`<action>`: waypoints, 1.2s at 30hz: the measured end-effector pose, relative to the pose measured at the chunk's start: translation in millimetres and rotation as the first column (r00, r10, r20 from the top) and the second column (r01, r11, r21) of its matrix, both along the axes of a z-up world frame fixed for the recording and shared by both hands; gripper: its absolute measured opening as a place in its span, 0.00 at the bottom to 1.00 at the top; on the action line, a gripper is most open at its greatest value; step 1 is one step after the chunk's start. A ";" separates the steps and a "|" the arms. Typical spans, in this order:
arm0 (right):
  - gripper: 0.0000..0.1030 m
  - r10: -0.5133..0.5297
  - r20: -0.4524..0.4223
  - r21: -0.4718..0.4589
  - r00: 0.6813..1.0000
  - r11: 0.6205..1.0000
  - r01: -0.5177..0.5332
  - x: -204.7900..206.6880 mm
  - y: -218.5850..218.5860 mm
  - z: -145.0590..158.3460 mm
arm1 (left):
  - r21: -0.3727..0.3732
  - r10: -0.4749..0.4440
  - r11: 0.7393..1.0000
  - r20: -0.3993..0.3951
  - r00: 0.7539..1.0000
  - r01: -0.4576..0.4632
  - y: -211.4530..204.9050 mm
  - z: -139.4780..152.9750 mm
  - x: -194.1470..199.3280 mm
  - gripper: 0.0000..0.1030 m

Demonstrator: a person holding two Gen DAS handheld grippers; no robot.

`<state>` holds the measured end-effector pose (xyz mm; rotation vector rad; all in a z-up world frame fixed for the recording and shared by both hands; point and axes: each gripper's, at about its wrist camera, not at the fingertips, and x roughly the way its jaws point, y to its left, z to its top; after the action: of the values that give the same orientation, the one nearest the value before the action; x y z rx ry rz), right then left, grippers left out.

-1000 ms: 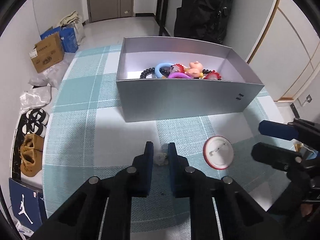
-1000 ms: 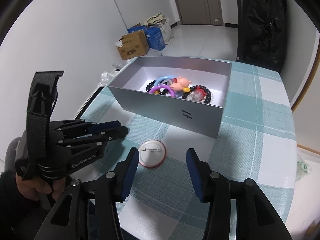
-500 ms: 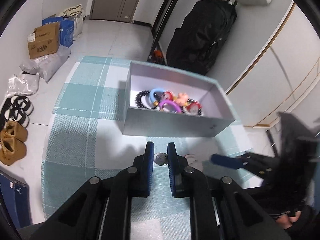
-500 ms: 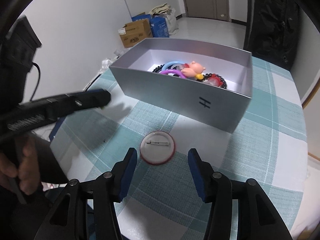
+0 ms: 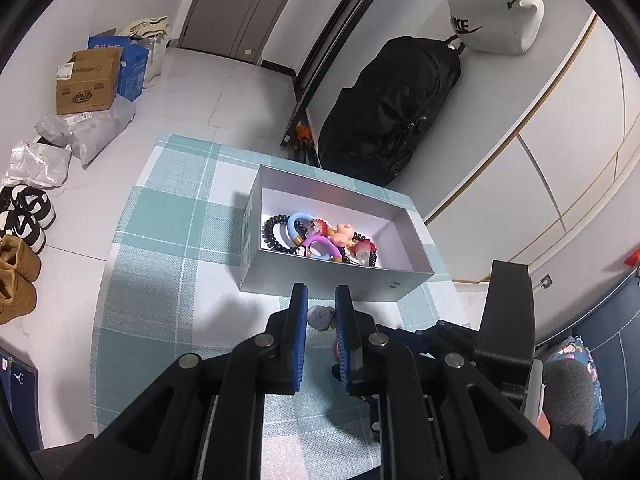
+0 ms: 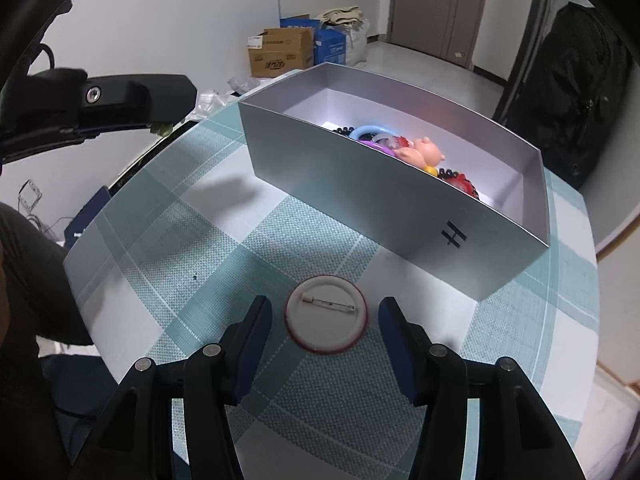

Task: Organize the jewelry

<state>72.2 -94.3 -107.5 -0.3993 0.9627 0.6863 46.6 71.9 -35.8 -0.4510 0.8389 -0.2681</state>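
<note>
A small pale trinket (image 5: 320,317) is pinched in the left gripper (image 5: 321,312), high above the table. The round badge (image 6: 326,313) (pin side up) lies between the spread fingers of the right gripper (image 6: 325,322). Farther off, the silver box (image 6: 360,196) is waiting; the trinket should be carried over its wall and let go low.

a small pale grey trinket (image 5: 320,317) sits pinched between the blue fingers of the left tool (image 5: 321,312), held in the air just short of the silver box (image 5: 320,284). the box is a long, open rectangle with a black "h" mark on its near wall, standing on the teal-checked surface (image 6: 192,240). inside lie a black bead bracelet (image 5: 273,232), a light blue ring (image 5: 296,222), a purple ring (image 5: 320,246), a pink pig figure (image 6: 420,154) and red-trimmed pieces (image 5: 362,249), heaped together. a round pin badge (image 6: 326,312), white back up with its clasp showing and a red rim, lies flat on the surface between the spread fingers of the right tool (image 6: 326,328).
</note>
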 end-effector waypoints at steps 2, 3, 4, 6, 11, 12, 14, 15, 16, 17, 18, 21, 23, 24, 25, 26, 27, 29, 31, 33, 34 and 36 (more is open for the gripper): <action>0.49 0.002 0.002 0.000 1.000 1.000 -0.002 1.1 0.4 -1.3 | -0.005 0.003 1.000 0.000 1.000 -0.003 0.8 0.1 0.4 0.09; 0.42 0.007 0.005 0.001 1.000 1.000 -0.007 1.1 0.1 -1.1 | -0.009 0.003 1.000 0.001 1.000 -0.003 0.8 0.2 0.3 0.09; 0.40 0.008 0.006 0.002 1.000 1.000 -0.008 1.0 0.4 -1.2 | -0.008 0.005 1.000 0.002 1.000 -0.005 0.8 0.5 0.2 0.09; 0.41 0.007 0.003 0.004 1.000 1.000 -0.007 0.0 1.6 -0.8 | -0.010 0.003 1.000 0.005 1.000 -0.003 0.8 1.1 -0.9 0.09; 0.40 -0.001 -0.011 0.017 1.000 1.000 0.001 0.7 -1.7 -0.5 | -0.009 0.005 1.000 0.012 1.000 -0.005 2.1 2.5 -2.2 0.09; 0.40 -0.004 -0.016 0.022 1.000 1.000 0.005 0.8 -2.4 -0.5 | -0.012 0.006 1.000 0.013 1.000 -0.006 2.6 2.5 -2.1 0.09; 0.40 -0.018 -0.037 0.043 0.999 0.999 0.020 2.7 -7.0 0.3 | -0.003 0.016 1.000 0.015 1.000 -0.016 4.0 3.0 -2.0 0.09; 0.40 -0.027 -0.045 0.056 0.999 0.998 0.030 4.3 -9.9 1.4 | -0.002 0.018 1.000 0.016 1.000 -0.018 4.4 3.2 -2.0 0.09; 0.40 -0.033 -0.050 0.066 0.998 0.997 0.036 6.4 -12.2 2.8 | -0.004 0.019 1.000 0.016 1.000 -0.019 5.1 3.4 -1.9 0.09; 0.40 -0.041 -0.058 0.084 0.997 0.995 0.046 7.9 -15.1 5.1 | -0.004 0.022 1.000 0.017 1.000 -0.022 5.4 3.8 -1.3 0.09; 0.40 -0.049 -0.066 0.104 0.997 0.993 0.055 9.4 -18.2 8.3 | -0.003 0.024 1.000 0.018 1.000 -0.024 5.4 4.6 -0.9 0.09; 0.40 -0.064 -0.081 0.157 0.995 0.985 0.076 13.0 -25.2 16.8 | 0.001 0.028 1.000 0.026 0.999 -0.028 4.5 7.1 0.6 0.09; 0.40 -0.072 -0.098 0.190 0.993 0.978 0.090 14.9 -28.8 20.6 | 0.001 0.029 1.000 0.032 0.999 -0.029 2.9 8.7 0.7 0.09; 0.40 -0.077 -0.106 0.200 0.991 0.975 0.097 14.7 -29.5 21.9 | 0.004 0.029 1.000 0.037 0.999 -0.030 1.9 9.4 0.6 0.09; 0.40 -0.081 -0.117 0.213 0.990 0.971 0.104 15.2 -30.2 23.4 | 0.007 0.027 1.000 0.040 0.999 -0.028 0.6 9.9 1.0 0.09; 0.40 -0.083 -0.127 0.230 0.988 0.967 0.111 16.5 -31.9 26.5 | 0.008 0.026 1.000 0.041 0.999 -0.026 -0.4 10.1 1.5 0.09; 0.40 -0.083 -0.132 0.247 0.988 0.962 0.114 17.4 -33.3 29.2 | 0.005 0.025 1.000 0.041 0.999 -0.025 -1.9 10.4 2.8 0.09; 0.40 -0.079 -0.142 0.290 0.987 0.950 0.118 19.7 -36.8 36.3 | -0.002 0.025 1.000 0.046 0.999 -0.025 -2.3 11.7 4.5 0.09; 0.40 -0.074 -0.151 0.339 0.986 0.933 0.121 19.4 -40.1 44.0 | -0.013 0.026 1.000 0.052 0.998 -0.025 -2.5 14.4 7.1 0.09; 0.40 -0.080 -0.156 0.371 0.984 0.919 0.133 19.6 -44.2 50.8 | -0.012 0.027 1.000 0.062 0.998 -0.026 -3.5 16.8 7.9 0.09; 0.40 -0.084 -0.159 0.390 0.984 0.910 0.141 19.6 -46.6 53.8 | -0.008 0.027 1.000 0.063 0.998 -0.027 -4.2 17.3 8.6 0.09; 0.40 -0.096 -0.155 0.433 0.983 0.888 0.155 23.8 -55.2 61.1 | -0.019 0.023 1.000 0.072 0.997 -0.022 -4.7 18.8 9.6 0.09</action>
<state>96.0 -149.5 -46.4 0.1139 0.9120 0.7958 56.2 67.2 -17.1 -0.4652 0.7612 -0.2696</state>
